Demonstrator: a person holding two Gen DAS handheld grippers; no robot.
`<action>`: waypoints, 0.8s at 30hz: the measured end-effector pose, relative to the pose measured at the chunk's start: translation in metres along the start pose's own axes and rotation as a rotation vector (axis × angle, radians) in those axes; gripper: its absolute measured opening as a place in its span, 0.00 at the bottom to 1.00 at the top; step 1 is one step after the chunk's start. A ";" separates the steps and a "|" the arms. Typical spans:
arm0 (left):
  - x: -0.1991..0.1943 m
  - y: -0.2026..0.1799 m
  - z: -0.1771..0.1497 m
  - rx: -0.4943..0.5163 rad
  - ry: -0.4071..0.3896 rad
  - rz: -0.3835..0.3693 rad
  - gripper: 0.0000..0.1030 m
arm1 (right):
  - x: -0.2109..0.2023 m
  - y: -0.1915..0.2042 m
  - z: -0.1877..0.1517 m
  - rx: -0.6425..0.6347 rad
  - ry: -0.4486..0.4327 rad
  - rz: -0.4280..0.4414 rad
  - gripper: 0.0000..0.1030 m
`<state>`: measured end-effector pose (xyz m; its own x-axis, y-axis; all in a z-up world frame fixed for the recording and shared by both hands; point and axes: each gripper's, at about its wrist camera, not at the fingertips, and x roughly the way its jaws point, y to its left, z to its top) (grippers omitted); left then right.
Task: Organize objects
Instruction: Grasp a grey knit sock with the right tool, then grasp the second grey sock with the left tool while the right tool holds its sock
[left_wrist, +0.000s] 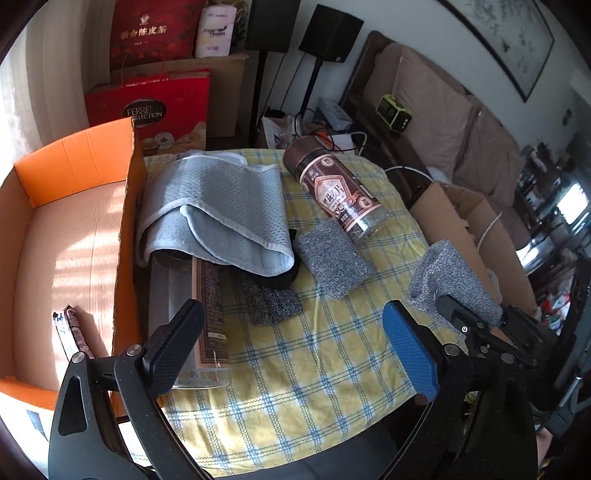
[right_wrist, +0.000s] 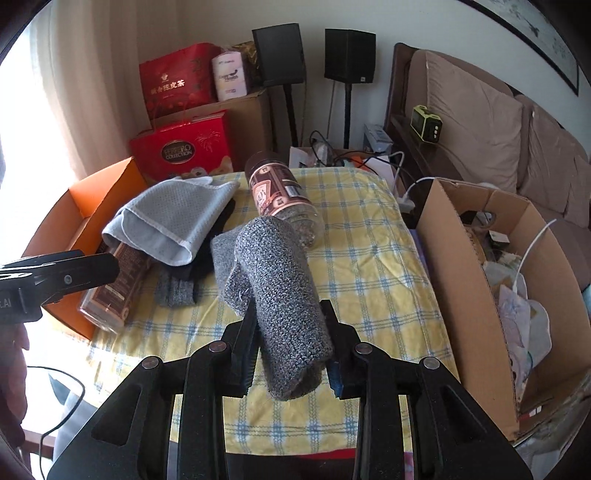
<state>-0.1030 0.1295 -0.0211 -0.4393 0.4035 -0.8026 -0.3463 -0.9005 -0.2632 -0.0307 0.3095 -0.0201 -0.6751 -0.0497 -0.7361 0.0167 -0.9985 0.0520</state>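
Observation:
My right gripper (right_wrist: 291, 354) is shut on a rolled grey knitted cloth (right_wrist: 284, 295), lifted above the yellow checked tabletop (right_wrist: 369, 266); the same cloth (left_wrist: 454, 277) shows at the right of the left wrist view. My left gripper (left_wrist: 291, 347) stands open over the table's near edge with nothing between its fingers. A second grey knitted piece (left_wrist: 328, 254) lies flat mid-table. Beyond it a brown-labelled jar (left_wrist: 332, 188) lies on its side. A light blue mesh cloth (left_wrist: 221, 206) is draped over dark fabric and another clear labelled container (left_wrist: 207, 314).
An open orange box (left_wrist: 74, 162) stands against the table's left side, with small packets in its near corner. An open cardboard box (right_wrist: 461, 288) full of bits stands at the right. Red gift boxes (right_wrist: 181, 147), speakers and a sofa lie behind.

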 end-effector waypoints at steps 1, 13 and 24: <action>0.005 -0.004 0.002 -0.001 0.003 0.001 0.93 | -0.002 -0.003 -0.001 0.007 -0.003 -0.004 0.29; 0.072 -0.038 0.020 -0.010 0.106 0.008 0.59 | -0.013 -0.034 -0.004 0.076 -0.025 -0.034 0.31; 0.117 -0.055 0.024 -0.043 0.149 0.049 0.60 | -0.004 -0.045 -0.007 0.105 -0.012 -0.019 0.31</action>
<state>-0.1549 0.2303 -0.0880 -0.3256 0.3328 -0.8850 -0.2903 -0.9260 -0.2414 -0.0233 0.3540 -0.0245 -0.6834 -0.0303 -0.7294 -0.0728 -0.9913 0.1094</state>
